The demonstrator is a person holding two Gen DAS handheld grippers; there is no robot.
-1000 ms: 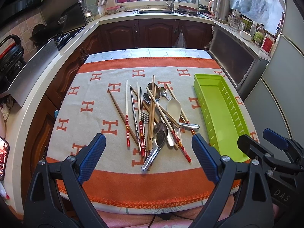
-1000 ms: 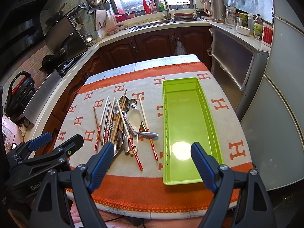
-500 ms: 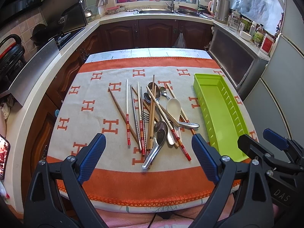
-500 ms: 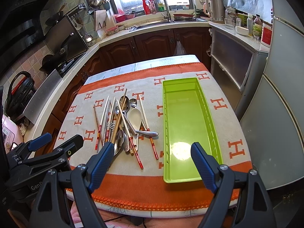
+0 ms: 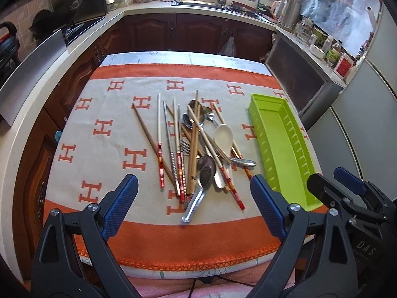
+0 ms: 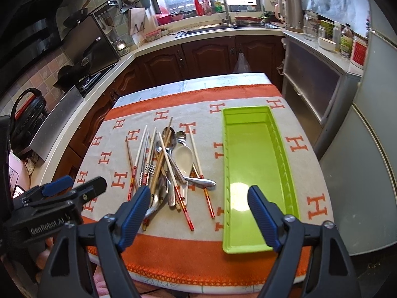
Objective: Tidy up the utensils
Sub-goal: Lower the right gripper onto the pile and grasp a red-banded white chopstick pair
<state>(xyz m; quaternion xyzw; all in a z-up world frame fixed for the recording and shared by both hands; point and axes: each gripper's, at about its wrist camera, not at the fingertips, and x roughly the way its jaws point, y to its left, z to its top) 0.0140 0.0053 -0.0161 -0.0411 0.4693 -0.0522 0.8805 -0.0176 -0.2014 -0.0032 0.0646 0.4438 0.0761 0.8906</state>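
Note:
A heap of utensils (image 5: 196, 149) lies mid-table: several chopsticks, metal spoons, a fork and a white ceramic spoon (image 5: 224, 136). It also shows in the right wrist view (image 6: 168, 166). An empty lime-green tray (image 5: 282, 149) stands to its right, also seen in the right wrist view (image 6: 253, 168). My left gripper (image 5: 193, 206) is open and empty above the table's near edge, in front of the heap. My right gripper (image 6: 198, 213) is open and empty, above the near edge between the heap and the tray.
The table carries an orange and cream cloth (image 5: 111, 129) with H marks. Kitchen counters (image 5: 74, 47) run along the left and back, with a stove at left and a sink at the back. A grey cabinet (image 6: 320, 79) and fridge stand close on the right.
Both grippers have drifted slightly forward toward the table. They stay open. The utensils and tray have not moved.

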